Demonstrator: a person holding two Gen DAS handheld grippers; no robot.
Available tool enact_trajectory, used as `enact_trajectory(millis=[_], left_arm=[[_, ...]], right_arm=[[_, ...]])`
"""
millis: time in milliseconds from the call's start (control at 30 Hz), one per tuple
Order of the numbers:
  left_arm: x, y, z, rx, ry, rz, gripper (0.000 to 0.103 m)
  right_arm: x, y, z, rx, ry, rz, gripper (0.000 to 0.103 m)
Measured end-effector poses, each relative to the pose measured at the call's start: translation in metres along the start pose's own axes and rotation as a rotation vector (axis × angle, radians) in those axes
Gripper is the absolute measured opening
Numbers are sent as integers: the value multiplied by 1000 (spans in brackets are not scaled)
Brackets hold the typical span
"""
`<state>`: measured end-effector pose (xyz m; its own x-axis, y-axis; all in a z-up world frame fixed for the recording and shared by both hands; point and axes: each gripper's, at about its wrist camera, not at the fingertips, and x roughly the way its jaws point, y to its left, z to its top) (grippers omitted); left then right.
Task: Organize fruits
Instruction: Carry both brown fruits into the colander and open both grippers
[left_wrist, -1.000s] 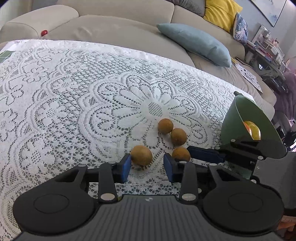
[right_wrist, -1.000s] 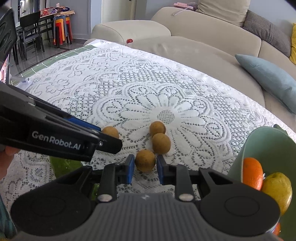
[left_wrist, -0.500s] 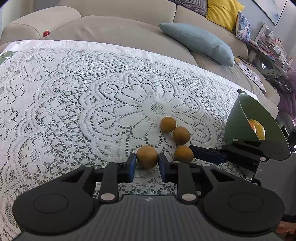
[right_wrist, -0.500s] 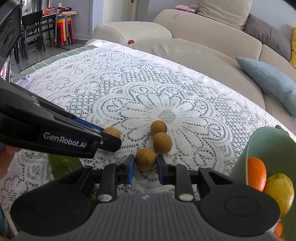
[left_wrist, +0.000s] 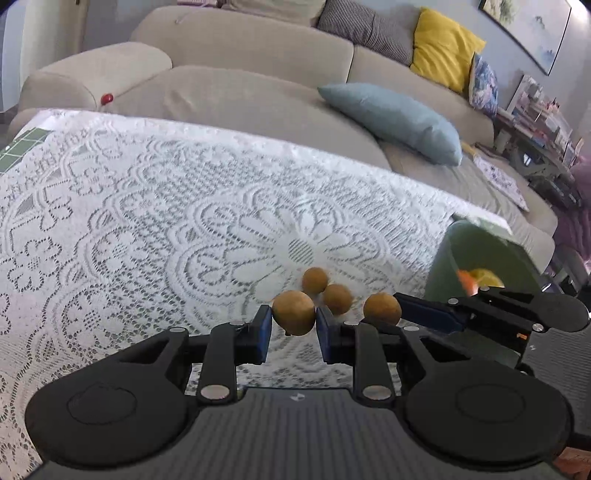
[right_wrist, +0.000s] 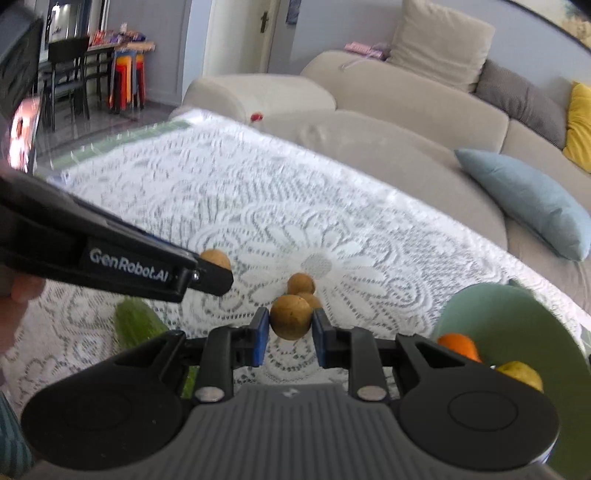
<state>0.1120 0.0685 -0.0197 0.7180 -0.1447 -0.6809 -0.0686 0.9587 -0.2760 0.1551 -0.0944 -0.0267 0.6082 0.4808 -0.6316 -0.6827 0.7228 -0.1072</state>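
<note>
My left gripper (left_wrist: 293, 326) is shut on a small brown round fruit (left_wrist: 294, 312) and holds it above the lace tablecloth (left_wrist: 155, 221). My right gripper (right_wrist: 290, 330) is shut on another brown fruit (right_wrist: 290, 321), also lifted. In the left wrist view that fruit (left_wrist: 382, 309) shows at the right gripper's blue fingertips (left_wrist: 428, 315). Two more brown fruits (left_wrist: 314, 280) (left_wrist: 337, 298) lie on the cloth just beyond. A green bowl (right_wrist: 517, 325) at the right holds an orange (right_wrist: 460, 345) and a yellow fruit (right_wrist: 522, 373).
A green cucumber-like object (right_wrist: 135, 326) lies on the cloth under the left gripper's body (right_wrist: 110, 254). A beige sofa (left_wrist: 258, 85) with a blue cushion (left_wrist: 395, 118) stands behind the table. A small red object (left_wrist: 107, 98) rests on the sofa.
Both grippers closed on their brown fruits and lifted them off the cloth. The views tilted upward and show more of the sofa.
</note>
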Motion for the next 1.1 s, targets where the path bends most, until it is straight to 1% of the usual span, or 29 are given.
enact_trajectory(millis=[167, 333, 500, 700, 867, 1000, 1100], left_arm=[[-11, -17, 3, 0, -46, -21, 28], [-20, -36, 7, 4, -76, -52, 28], [-23, -60, 12, 1, -88, -88, 28], [-14, -91, 19, -21, -60, -149, 28], [5, -108, 21, -57, -11, -193, 28], [22, -117, 19, -95, 42, -246, 28], [33, -123, 17, -105, 64, -253, 28]], right_arm=[[-26, -6, 4, 6, -57, -22, 21], [-42, -21, 4, 31, -74, -47, 21], [-55, -44, 2, 73, -82, -85, 21], [-62, -75, -9, 120, -57, -141, 21], [-58, -94, -20, 141, -6, -175, 21], [-55, -108, -29, 162, 29, -189, 22], [-51, -117, -33, 181, 45, -195, 22]])
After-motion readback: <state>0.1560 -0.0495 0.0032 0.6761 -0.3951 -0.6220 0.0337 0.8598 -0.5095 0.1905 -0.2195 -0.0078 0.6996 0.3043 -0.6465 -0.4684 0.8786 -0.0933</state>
